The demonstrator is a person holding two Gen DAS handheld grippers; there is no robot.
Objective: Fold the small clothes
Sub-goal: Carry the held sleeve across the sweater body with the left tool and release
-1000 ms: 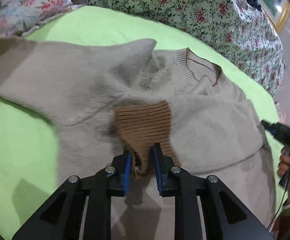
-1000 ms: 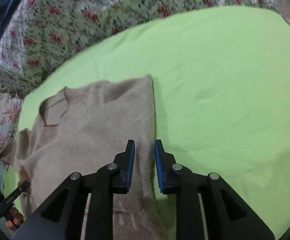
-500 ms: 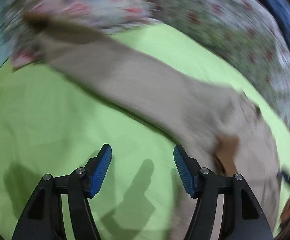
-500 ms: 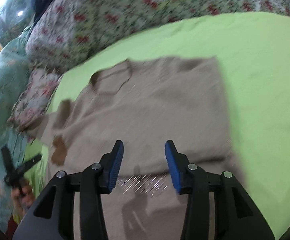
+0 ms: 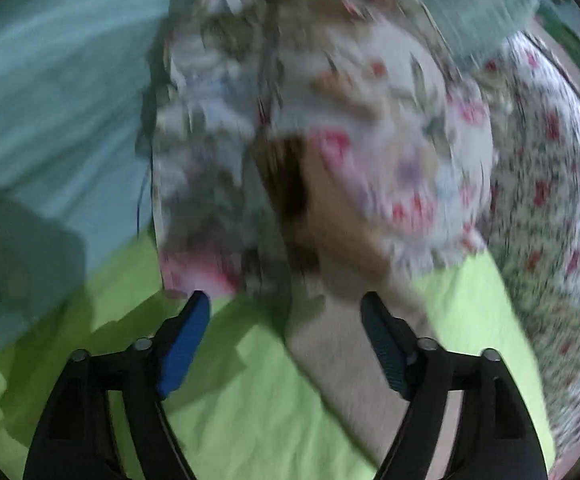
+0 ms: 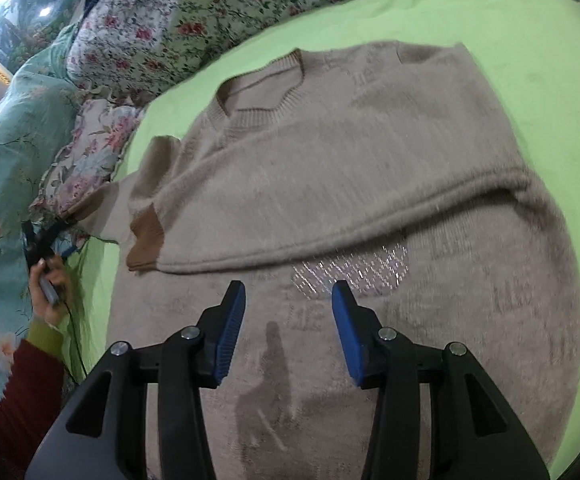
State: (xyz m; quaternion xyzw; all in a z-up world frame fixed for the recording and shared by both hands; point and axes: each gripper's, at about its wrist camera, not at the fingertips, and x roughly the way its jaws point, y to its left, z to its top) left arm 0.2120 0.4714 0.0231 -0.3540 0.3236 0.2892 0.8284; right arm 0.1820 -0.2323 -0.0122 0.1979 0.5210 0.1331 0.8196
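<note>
A beige knit sweater [image 6: 370, 168] lies on the green sheet [image 6: 530, 40]. One sleeve is folded across its chest and ends in a brown cuff [image 6: 146, 240]. The other sleeve [image 5: 350, 360] stretches toward the floral pillow; its brown cuff [image 5: 286, 184] is blurred. My left gripper [image 5: 286, 308] hovers over that sleeve with its jaws opening wide and nothing pressed between them. In the right wrist view the left gripper [image 6: 48, 226] is held by a hand [image 6: 50, 284] near that cuff [image 6: 94, 204]. My right gripper [image 6: 288, 292] stands open above the sweater's lower body.
A small floral pillow [image 6: 86, 148] and a teal blanket [image 6: 2, 152] lie at the left. A rose-patterned quilt [image 6: 210, 8] runs along the back. A red sleeve [image 6: 6, 432] with a yellow-green cuff shows at the lower left. Green sheet lies bare right of the sweater.
The left gripper let go of the brown cuff on the chest, opened wide and swung to the outstretched sleeve by the pillow. The right gripper opened and shifted over the sweater's body.
</note>
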